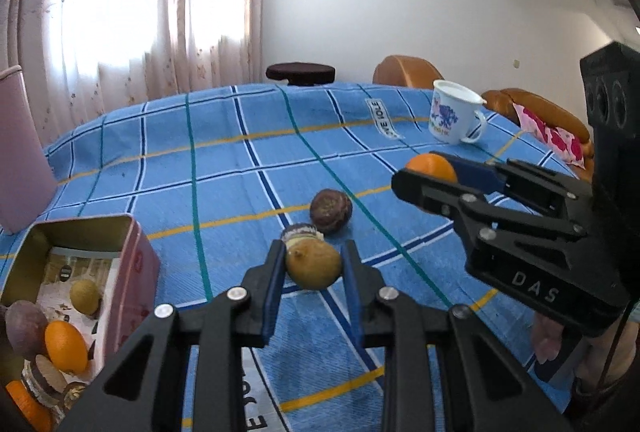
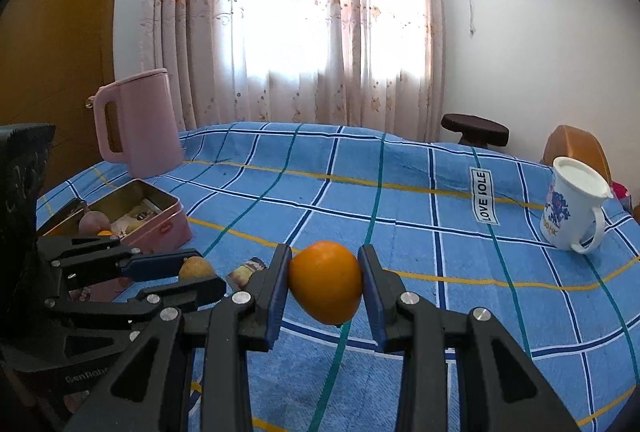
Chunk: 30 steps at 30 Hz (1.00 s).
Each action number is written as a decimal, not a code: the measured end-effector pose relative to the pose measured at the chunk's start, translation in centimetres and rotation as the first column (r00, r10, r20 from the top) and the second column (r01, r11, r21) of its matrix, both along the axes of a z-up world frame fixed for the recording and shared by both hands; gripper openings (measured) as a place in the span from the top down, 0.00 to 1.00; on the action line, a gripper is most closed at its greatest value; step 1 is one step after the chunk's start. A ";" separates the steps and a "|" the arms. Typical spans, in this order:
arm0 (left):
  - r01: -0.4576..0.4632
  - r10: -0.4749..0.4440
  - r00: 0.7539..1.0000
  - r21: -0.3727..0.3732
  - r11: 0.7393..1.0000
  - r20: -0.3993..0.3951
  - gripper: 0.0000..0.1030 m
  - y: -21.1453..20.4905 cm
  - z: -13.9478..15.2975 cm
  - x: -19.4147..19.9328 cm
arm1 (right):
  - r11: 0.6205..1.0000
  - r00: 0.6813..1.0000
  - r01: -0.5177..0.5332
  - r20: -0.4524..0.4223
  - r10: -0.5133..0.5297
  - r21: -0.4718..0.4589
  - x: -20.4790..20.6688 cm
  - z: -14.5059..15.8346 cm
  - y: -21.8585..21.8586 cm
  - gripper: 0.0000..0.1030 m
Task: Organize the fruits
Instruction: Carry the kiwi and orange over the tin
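My left gripper (image 1: 314,264) is shut on a yellow-brown kiwi-like fruit (image 1: 314,269) just above the blue checked tablecloth. A dark brown passion fruit (image 1: 331,211) and a wrapped snack (image 1: 301,232) lie just beyond it. My right gripper (image 2: 325,282) is shut on an orange (image 2: 326,282) and holds it above the cloth; it also shows in the left wrist view (image 1: 432,168). The pink tin box (image 1: 138,260) at the left holds an orange (image 1: 66,346), a purple fruit, a yellow-brown fruit and snacks. The left gripper shows in the right wrist view (image 2: 188,272).
A white floral mug (image 1: 452,112) stands at the far right of the table. A pink kettle (image 2: 136,122) stands at the far left behind the tin box (image 2: 160,220). A dark stool (image 1: 300,72) and orange chairs (image 1: 404,70) stand beyond the table edge.
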<state>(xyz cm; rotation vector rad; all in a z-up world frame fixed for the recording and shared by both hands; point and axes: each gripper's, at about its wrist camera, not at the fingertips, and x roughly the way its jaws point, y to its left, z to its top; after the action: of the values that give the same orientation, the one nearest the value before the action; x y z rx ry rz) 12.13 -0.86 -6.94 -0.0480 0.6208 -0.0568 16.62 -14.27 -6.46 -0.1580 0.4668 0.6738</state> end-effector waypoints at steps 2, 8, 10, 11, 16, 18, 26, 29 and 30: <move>-0.007 0.007 1.000 -0.001 1.000 0.016 0.72 0.1 0.2 -0.2 | 1.000 1.000 -0.002 0.002 0.002 0.006 0.0 0.0 -0.1 0.65; -0.021 0.021 0.998 -0.004 1.000 0.054 0.72 0.3 0.5 -0.8 | 1.000 1.000 -0.009 0.023 0.009 0.020 -0.4 0.2 -0.3 0.65; -0.025 0.025 0.998 -0.002 1.000 0.065 0.72 0.3 0.6 -1.0 | 1.000 0.999 -0.011 0.032 0.010 0.026 -0.6 0.3 -0.4 0.65; -0.026 0.026 0.997 -0.001 1.000 0.069 0.72 0.3 0.6 -1.1 | 0.999 0.999 -0.012 0.037 0.011 0.030 -0.7 0.3 -0.5 0.65; -0.035 0.035 0.995 0.002 0.999 0.095 0.72 0.2 0.8 -1.6 | 0.999 0.998 -0.019 0.058 0.016 0.043 -1.0 0.5 -0.7 0.65; -0.036 0.035 0.994 0.004 0.999 0.103 0.72 0.2 0.9 -1.8 | 0.999 0.998 -0.021 0.068 0.018 0.048 -1.2 0.6 -0.7 0.65; -0.051 0.049 0.988 0.014 0.999 0.148 0.72 0.2 1.2 -2.7 | 0.998 0.995 -0.025 0.096 0.019 0.061 -1.7 0.8 -1.0 0.65; -0.056 0.052 0.985 0.018 0.998 0.167 0.72 0.2 1.4 -2.9 | 0.997 0.994 -0.027 0.109 0.019 0.067 -1.9 0.9 -1.1 0.65; -0.058 0.054 0.983 0.019 0.998 0.173 0.72 0.2 1.4 -3.1 | 0.997 0.993 -0.028 0.113 0.020 0.068 -2.0 0.9 -1.2 0.65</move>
<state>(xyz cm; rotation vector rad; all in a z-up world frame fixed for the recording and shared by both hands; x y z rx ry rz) 9.06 -0.66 -5.50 -0.0371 0.4463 0.0009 14.65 -15.42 -5.51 -0.1348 0.3335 0.7001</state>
